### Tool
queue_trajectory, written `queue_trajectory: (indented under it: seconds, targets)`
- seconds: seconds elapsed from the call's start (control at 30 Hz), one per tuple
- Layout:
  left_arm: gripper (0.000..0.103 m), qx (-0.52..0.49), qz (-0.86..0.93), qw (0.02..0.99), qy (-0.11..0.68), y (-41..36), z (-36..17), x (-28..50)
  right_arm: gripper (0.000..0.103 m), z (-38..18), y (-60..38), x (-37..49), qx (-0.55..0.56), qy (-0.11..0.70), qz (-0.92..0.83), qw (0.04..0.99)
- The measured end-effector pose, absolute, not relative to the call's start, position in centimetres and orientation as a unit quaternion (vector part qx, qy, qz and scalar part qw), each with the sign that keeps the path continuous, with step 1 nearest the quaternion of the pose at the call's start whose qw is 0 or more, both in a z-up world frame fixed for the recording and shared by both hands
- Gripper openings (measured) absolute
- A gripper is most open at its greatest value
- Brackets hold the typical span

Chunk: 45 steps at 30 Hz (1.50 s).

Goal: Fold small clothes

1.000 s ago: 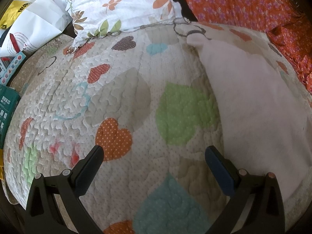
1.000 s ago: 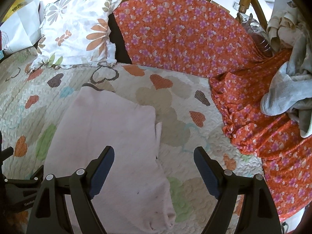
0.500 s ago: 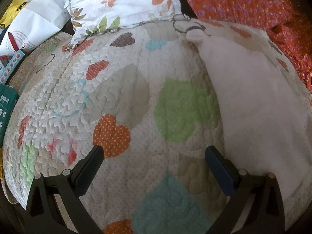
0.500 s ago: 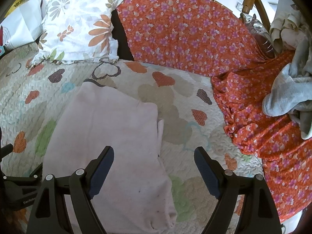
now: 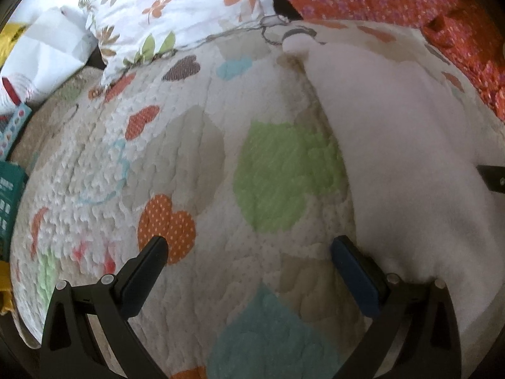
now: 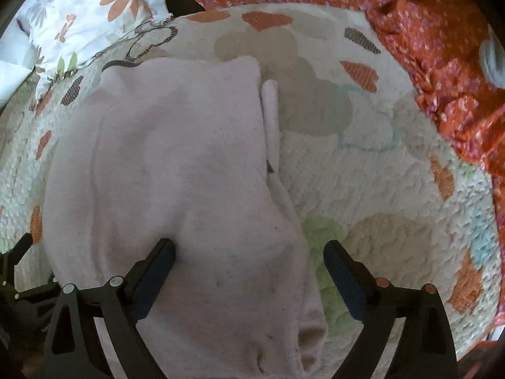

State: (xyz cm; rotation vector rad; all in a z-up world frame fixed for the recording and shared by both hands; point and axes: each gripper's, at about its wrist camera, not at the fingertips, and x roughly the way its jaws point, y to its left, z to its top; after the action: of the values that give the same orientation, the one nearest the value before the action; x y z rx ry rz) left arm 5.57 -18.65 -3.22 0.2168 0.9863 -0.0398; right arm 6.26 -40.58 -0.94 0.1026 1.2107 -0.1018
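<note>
Heart-patterned quilt point(image 5: 176, 164) underneath. Left gripper point(image 5: 249, 249) jaws apart over bare quilt, pale pink garment point(image 6: 176, 170) right of them. Right gripper point(image 6: 249, 252) jaws apart, garment's near edge between them.

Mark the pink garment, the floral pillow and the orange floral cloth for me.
pink garment point(image 6: 176, 164), right wrist view, middle of its flat top layer.
floral pillow point(image 5: 164, 9), left wrist view, centre of its face.
orange floral cloth point(image 6: 435, 41), right wrist view, rumpled fold.

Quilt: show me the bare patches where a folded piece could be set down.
Bare quilt lies left of the pink garment, up to the floral pillow. A second patch runs between garment and orange sheet. Both open grippers, left and right, crowd the garment's near end.
</note>
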Motion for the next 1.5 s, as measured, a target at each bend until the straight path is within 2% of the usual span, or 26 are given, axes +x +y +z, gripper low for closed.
queue_trajectory:
  seconds: [0.13,0.27,0.47,0.73,0.87,1.5]
  targets:
    - [0.103,0.08,-0.01,0.876,0.476,-18.3,-3.3,5.8,0.098,-0.8,-40.2,5.9,0.039,0.56,-0.054,0.825]
    - [0.103,-0.012,-0.017,0.874,0.485,-16.5,-4.0,6.2,0.098,-0.5,-39.6,5.7,0.015,0.549,-0.063,0.833]
    - [0.103,0.016,-0.007,0.884,0.467,-17.1,-3.3,5.6,0.098,0.2,-38.7,4.4,-0.018,0.533,-0.075,0.843]
    - [0.103,0.052,-0.005,0.927,0.372,-17.0,2.1,0.6,0.098,1.4,-37.7,0.7,-0.047,0.502,-0.088,0.859]
    - [0.103,0.041,-0.017,0.938,0.343,-16.5,4.2,-1.8,0.098,1.6,-37.9,-1.0,-0.02,0.497,-0.09,0.863]
    - [0.103,0.007,-0.067,0.921,0.383,-16.8,3.8,-3.9,0.098,2.0,-37.1,-2.9,-0.003,0.475,-0.088,0.876]
